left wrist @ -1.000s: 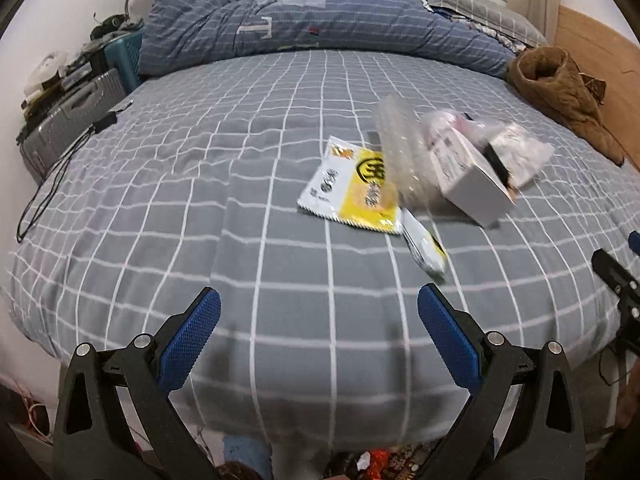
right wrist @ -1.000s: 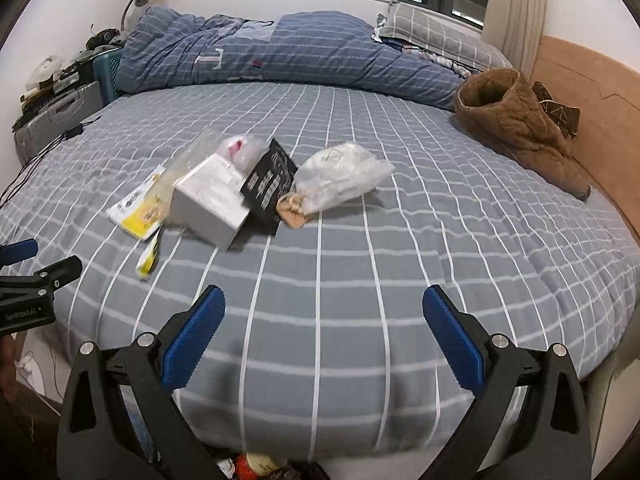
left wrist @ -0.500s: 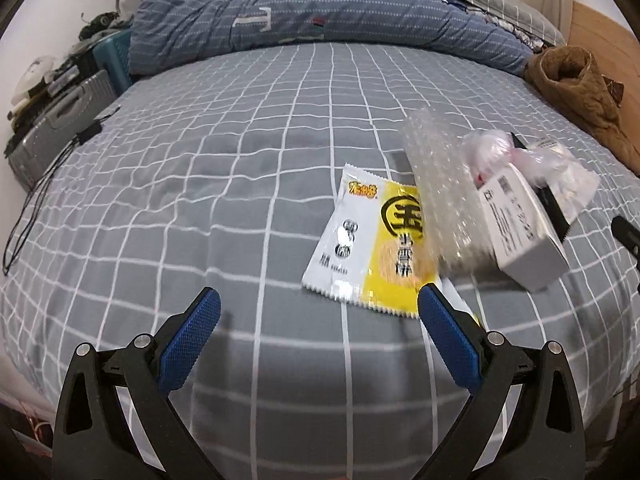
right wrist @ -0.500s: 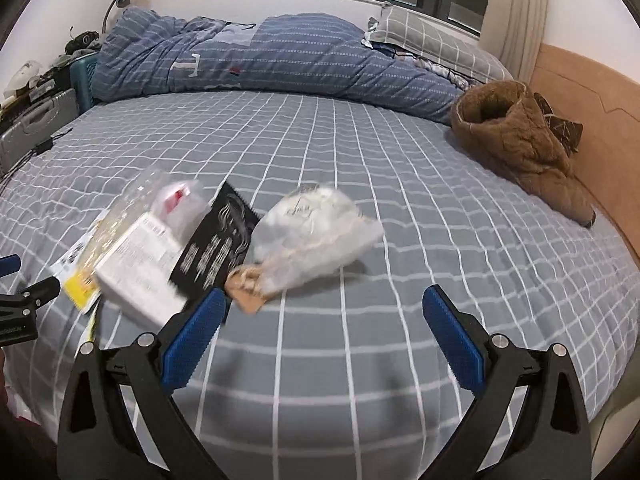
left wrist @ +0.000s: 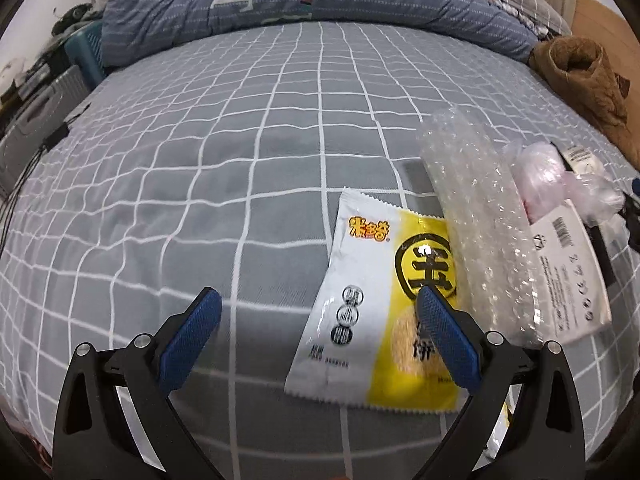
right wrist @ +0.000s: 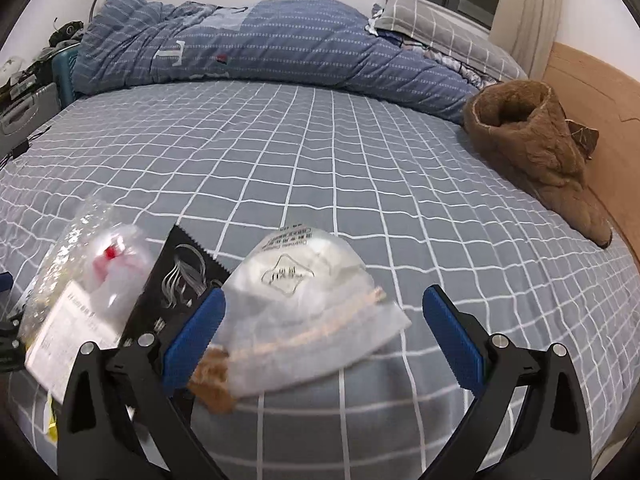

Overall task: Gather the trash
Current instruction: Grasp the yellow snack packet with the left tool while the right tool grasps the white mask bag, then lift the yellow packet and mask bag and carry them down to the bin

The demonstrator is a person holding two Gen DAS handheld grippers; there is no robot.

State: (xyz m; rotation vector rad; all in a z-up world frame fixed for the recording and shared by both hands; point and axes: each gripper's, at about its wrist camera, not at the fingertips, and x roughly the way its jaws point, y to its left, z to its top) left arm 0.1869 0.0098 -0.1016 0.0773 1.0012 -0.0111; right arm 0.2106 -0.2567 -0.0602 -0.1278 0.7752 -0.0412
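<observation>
A pile of trash lies on the grey checked bed. In the left wrist view a yellow and white snack wrapper (left wrist: 380, 312) lies flat, with bubble wrap (left wrist: 480, 220), a pink plastic bag (left wrist: 540, 172) and a white box (left wrist: 568, 268) to its right. My left gripper (left wrist: 316, 332) is open, its right finger over the wrapper. In the right wrist view a clear bag holding a white mask (right wrist: 308, 312) sits between the fingers of my open right gripper (right wrist: 324, 332). A black packet (right wrist: 176, 284), bubble wrap (right wrist: 76, 248) and the white box (right wrist: 68, 340) lie to the left.
A rolled blue striped duvet (right wrist: 256, 48) and a grey pillow (right wrist: 440, 36) lie at the far side of the bed. A brown fleece garment (right wrist: 536, 148) rests by the wooden headboard (right wrist: 600, 92). A suitcase (left wrist: 36, 120), a blue crate and cables stand off the bed's left edge.
Both grippers have moved forward and down towards the bed. The snack wrapper now reaches between the left fingers, and the mask bag now sits between the right fingers. Both stay open.
</observation>
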